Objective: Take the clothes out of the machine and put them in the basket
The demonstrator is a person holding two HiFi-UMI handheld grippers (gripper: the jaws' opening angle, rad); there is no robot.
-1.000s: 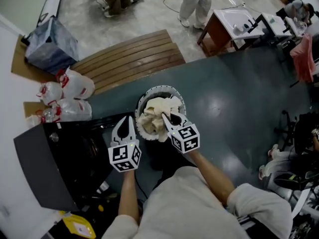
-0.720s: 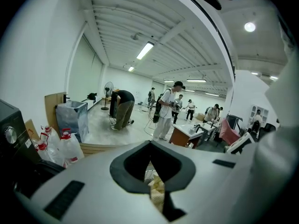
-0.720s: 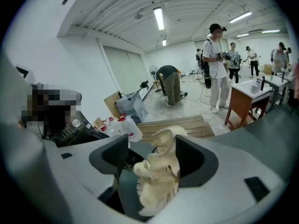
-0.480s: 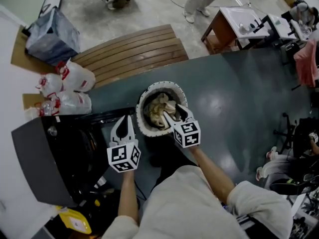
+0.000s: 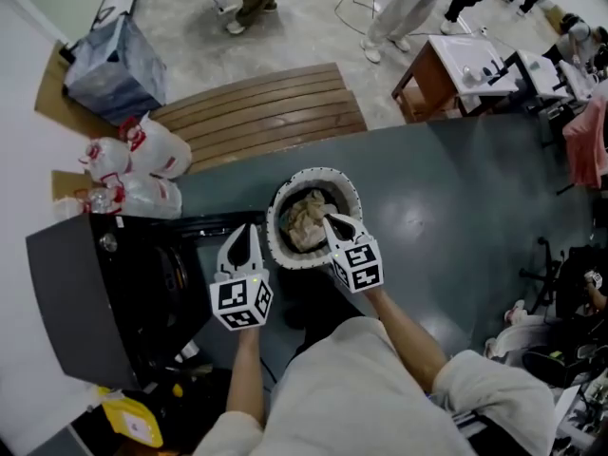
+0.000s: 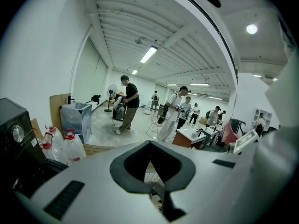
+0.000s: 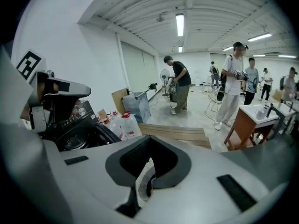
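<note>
**Right gripper** (image 5: 334,224): jaws closed together, nothing held. Its tips sit over the near rim of the basket, and the right gripper view shows a strip of that rim through the slit between the jaws.

**Left gripper** (image 5: 241,240): jaws together, empty. It hangs just left of the basket, over the dark edge by the machine's open front.

**Basket** (image 5: 274,218): round with a white rim, standing on the dark green floor between the two grippers.

**Clothes** (image 5: 306,218): a pale, crumpled heap inside the basket, lying below the rim.

**Machine** (image 5: 85,293): black, left of the basket, with its front open toward the person.

**Plastic bottles** (image 5: 142,164): white with red caps, grouped beyond the machine.

**Wooden platform** (image 5: 256,112): slatted, beyond the basket.

**Bag** (image 5: 114,60): blue-grey, standing at the far left.

**People**: several are standing across the room.
</note>
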